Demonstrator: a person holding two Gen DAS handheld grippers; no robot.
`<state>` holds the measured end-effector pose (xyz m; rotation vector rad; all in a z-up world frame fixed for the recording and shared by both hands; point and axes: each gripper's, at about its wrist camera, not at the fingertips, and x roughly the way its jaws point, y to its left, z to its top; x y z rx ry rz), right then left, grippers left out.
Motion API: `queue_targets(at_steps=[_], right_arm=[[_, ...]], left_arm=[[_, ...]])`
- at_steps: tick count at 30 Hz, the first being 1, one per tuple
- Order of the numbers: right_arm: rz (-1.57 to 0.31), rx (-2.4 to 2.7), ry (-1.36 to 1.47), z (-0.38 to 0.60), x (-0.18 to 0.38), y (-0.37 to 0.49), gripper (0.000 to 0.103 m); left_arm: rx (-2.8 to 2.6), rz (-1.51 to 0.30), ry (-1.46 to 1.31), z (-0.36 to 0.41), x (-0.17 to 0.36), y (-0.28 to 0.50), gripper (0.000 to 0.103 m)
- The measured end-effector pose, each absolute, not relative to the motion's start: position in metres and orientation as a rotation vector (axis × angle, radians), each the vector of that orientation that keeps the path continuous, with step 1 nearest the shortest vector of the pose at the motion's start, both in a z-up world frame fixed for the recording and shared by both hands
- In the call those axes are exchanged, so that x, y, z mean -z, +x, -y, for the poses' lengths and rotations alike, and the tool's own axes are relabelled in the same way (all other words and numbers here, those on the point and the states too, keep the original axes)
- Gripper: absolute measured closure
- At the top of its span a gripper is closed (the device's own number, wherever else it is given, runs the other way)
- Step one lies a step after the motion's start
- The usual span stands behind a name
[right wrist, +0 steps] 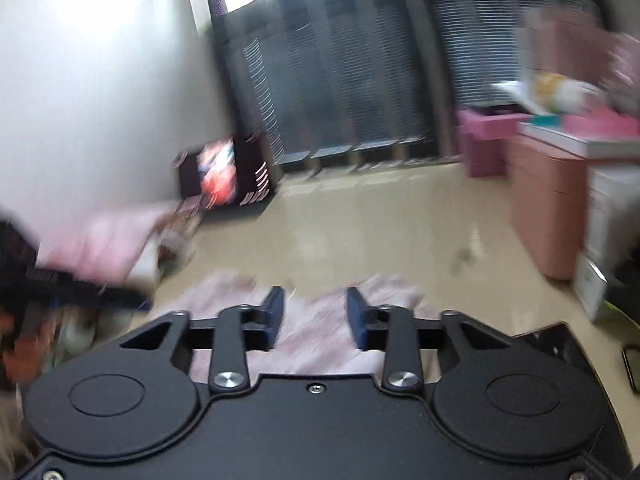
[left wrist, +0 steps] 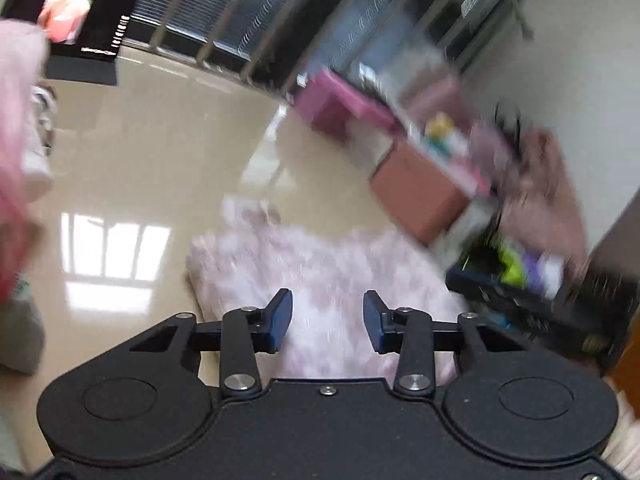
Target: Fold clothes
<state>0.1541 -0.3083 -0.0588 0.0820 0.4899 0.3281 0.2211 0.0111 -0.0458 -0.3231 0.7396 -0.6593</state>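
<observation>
both grippers (left wrist: 327,320) (right wrist: 315,315) open, pink garment (left wrist: 320,264) below

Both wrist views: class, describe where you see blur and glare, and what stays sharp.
Left wrist view: room and pink garment smeared by motion blur, window glare on the floor, left gripper sharp. Right wrist view: similar smearing, blown-out light top left, right gripper sharp.

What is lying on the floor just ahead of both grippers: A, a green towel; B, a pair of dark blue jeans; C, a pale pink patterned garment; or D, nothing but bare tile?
C: both wrist views show the pale pink patterned garment spread on the shiny beige floor beyond the parted fingers of the left gripper and the right gripper.
</observation>
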Motion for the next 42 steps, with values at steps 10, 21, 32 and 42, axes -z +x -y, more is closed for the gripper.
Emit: queue_targets(at_steps=[10, 21, 32, 42], right_arm=[[-0.615, -0.165, 0.157, 0.32, 0.111, 0.162, 0.084], [-0.449, -0.216, 0.235, 0.306, 0.069, 0.089, 0.001], [-0.544, -0.196, 0.219, 0.279, 0.064, 0.047, 0.0], [-0.569, -0.202, 0.266, 0.27, 0.067, 0.037, 0.0]], left_arm=[[0.585, -0.781, -0.197, 0.018, 0.072, 0.209, 0.055], [0.464, -0.546, -0.265, -0.014, 0.026, 0.146, 0.0], [0.377, -0.513, -0.206, -0.01, 0.027, 0.078, 0.0], [0.195, -0.512, -0.1, -0.009, 0.025, 0.054, 0.0]])
